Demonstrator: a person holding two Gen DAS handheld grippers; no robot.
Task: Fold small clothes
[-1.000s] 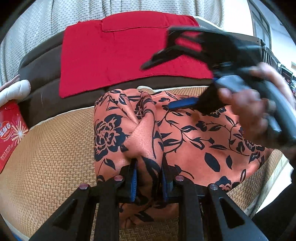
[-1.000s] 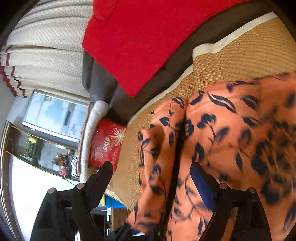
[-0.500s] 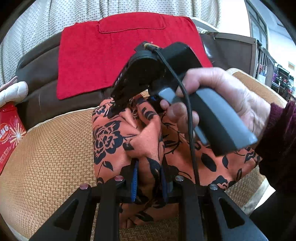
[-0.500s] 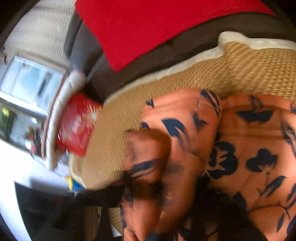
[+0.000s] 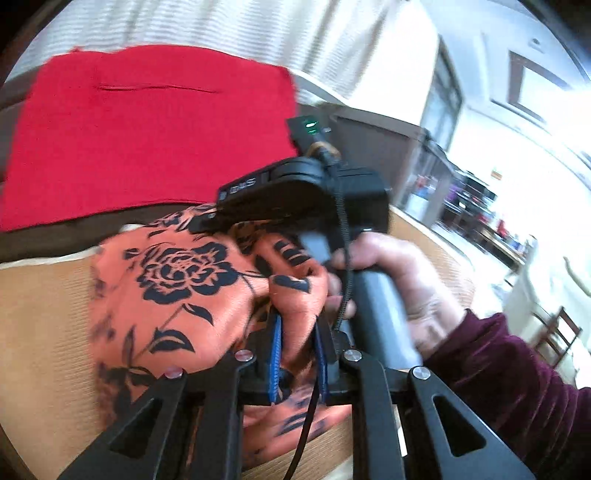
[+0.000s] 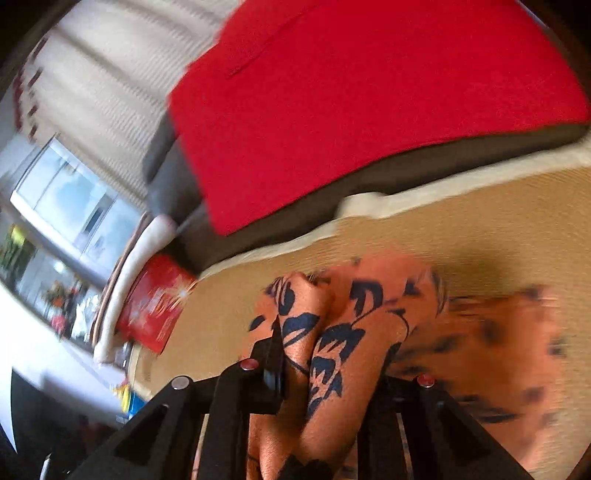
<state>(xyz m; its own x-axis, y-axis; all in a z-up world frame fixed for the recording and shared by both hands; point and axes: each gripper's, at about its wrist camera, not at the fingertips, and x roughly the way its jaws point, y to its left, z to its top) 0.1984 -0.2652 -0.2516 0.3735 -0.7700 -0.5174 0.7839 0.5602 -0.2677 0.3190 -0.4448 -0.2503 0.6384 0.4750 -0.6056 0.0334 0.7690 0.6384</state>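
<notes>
Left tongs [image 5: 298, 354] closing, clamped on bunched floral cloth [image 5: 173, 295]. Right tongs [image 6: 325, 373] pinch same cloth beside them. Cloth over woven mat [image 6: 480, 221]; red towel [image 5: 147, 129] behind.

We see a red towel [image 5: 147, 136] draped over the dark brown sofa back [image 6: 369, 177] — our landmark. Below the sofa back lies a woven tan mat [image 6: 480, 221] with a pale edge. Behind it hang cream curtains [image 5: 221, 33]. To its left — in the right wrist view — a red packet [image 6: 155, 302] leans against a cream cushion [image 6: 147, 236].
</notes>
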